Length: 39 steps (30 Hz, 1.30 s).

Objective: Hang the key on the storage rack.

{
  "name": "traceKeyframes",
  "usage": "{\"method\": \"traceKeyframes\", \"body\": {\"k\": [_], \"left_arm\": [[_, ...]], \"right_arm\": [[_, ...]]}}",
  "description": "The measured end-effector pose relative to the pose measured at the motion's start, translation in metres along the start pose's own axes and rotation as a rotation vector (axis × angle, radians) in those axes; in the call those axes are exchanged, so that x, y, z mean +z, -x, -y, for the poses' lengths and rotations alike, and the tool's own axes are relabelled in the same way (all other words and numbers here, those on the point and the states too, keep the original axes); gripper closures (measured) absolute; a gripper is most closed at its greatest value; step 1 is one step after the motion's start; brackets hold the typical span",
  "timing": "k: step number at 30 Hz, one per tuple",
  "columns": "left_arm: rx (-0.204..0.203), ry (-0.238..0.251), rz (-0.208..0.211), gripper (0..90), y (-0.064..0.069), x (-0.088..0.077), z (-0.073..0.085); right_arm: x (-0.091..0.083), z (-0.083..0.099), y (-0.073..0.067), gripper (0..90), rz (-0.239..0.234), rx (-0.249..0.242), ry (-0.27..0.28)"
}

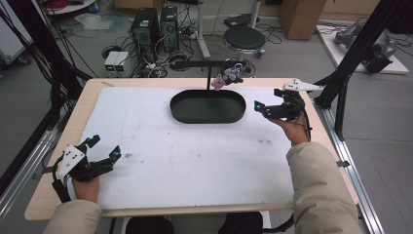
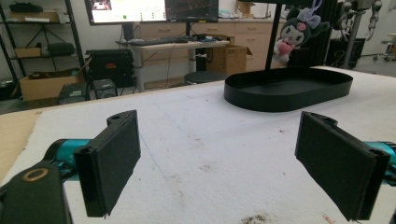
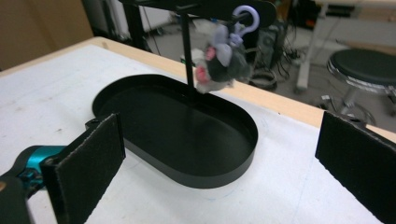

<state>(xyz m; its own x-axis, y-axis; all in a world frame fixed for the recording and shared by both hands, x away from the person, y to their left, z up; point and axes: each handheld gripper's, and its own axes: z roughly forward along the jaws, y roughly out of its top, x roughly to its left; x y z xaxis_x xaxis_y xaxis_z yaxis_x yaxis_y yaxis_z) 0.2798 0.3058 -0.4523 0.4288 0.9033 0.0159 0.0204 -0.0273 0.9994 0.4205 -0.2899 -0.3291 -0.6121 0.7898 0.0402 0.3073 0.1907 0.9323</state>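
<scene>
Left hand-held gripper (image 1: 103,146) at the near left corner of the bench (image 1: 195,210), jaws spread wide, nothing between them; pads (image 2: 113,161) clean and parallel in the left gripper view. Right hand-held gripper (image 1: 258,107) near the far right edge, just beside the right end of the tray (image 1: 208,117), jaws likewise wide apart and empty, per the right gripper view (image 3: 219,163).

Plush toy (image 1: 227,75) hanging by a pale hook (image 3: 247,17) from the black stand (image 1: 209,64) at the far edge, above the tray's far rim, clear of the tray floor. Tray empty.

Step in hand, as judged: right hand-held gripper reaching for the plush, probably to unhook it and lower it into the tray.

Recommended execution:
- Approach from the right, level with the toy's body, jaws kept wide until both pads flank it.
- Avoid the upright post (image 3: 187,51), just beside the toy; contact likely to rock the stand.
- Close on the soft body, not the hook.
- Lift slightly, then slide along the bar's free end to clear the hook before descending.
- Left hand-held gripper well apart from the work; available to steady the stand base if needed.
</scene>
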Motion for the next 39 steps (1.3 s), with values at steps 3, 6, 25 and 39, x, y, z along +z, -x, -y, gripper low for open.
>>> {"method": "traceKeyframes", "body": {"k": [3, 6, 25, 39], "left_arm": [[-0.001, -0.009, 0.000, 14.5, 0.000, 0.001, 0.000], [0.009, -0.012, 0.002, 14.4, 0.000, 0.000, 0.000], [0.009, -0.011, 0.004, 14.4, 0.000, 0.000, 0.000], [0.008, -0.007, 0.006, 14.4, 0.000, 0.000, 0.000]], "right_arm": [[-0.004, 0.014, 0.001, 0.6, -0.006, 0.020, 0.051], [-0.006, 0.026, 0.001, 0.6, -0.030, 0.021, 0.078], [-0.035, 0.094, -0.009, 0.7, -0.099, -0.040, 0.189], [-0.036, 0.143, -0.016, 4.1, -0.108, -0.024, 0.240]]}}
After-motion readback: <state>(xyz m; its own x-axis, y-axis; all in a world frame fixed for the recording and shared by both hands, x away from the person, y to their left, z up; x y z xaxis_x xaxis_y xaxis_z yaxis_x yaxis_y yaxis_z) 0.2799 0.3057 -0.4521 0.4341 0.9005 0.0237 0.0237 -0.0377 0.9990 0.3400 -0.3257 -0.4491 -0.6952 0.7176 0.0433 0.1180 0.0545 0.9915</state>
